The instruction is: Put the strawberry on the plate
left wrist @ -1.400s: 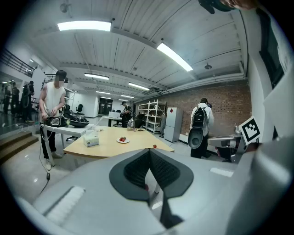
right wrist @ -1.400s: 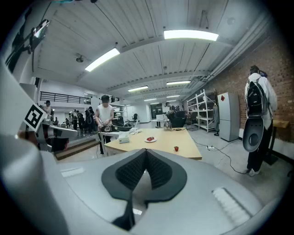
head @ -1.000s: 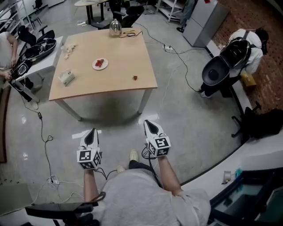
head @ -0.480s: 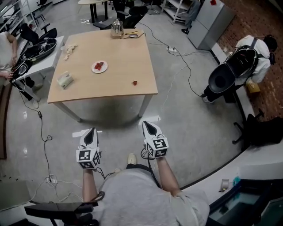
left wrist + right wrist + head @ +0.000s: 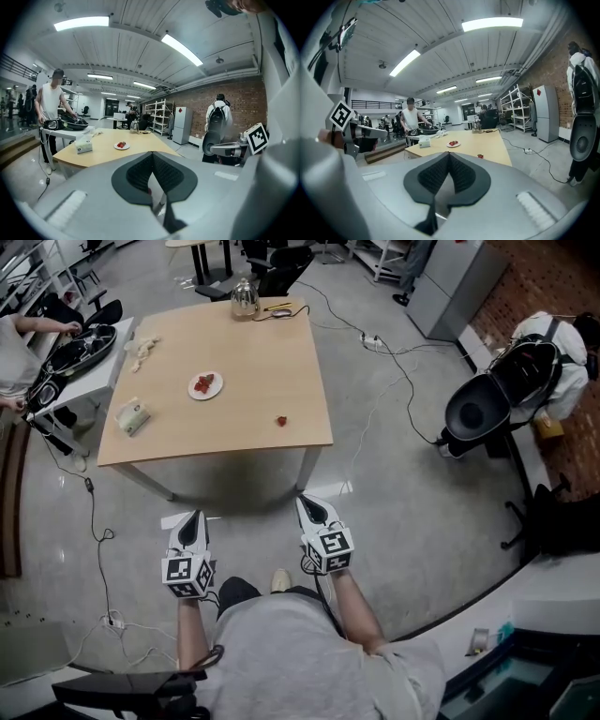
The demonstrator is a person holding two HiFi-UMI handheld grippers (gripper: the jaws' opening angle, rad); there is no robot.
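Observation:
A lone red strawberry (image 5: pixel 280 421) lies on the wooden table (image 5: pixel 262 371) near its right front corner; it also shows small in the right gripper view as the strawberry (image 5: pixel 480 156). A white plate (image 5: pixel 205 385) with red fruit on it sits mid-table, also seen as the plate (image 5: pixel 121 146) and the plate (image 5: pixel 453 144). My left gripper (image 5: pixel 193 520) and right gripper (image 5: pixel 310 503) hang over the floor, short of the table's front edge. Both are shut with nothing between the pads.
A tissue box (image 5: pixel 130 416) lies at the table's left, a kettle (image 5: pixel 245 298) at the far edge. A person (image 5: pixel 19 357) stands at a side table on the left. Cables (image 5: pixel 394 362) run over the floor; a black chair (image 5: pixel 487 399) is at the right.
The view has moved closer to the table; the table and strawberry sit lower in the head view. Both grippers stay shut and level.

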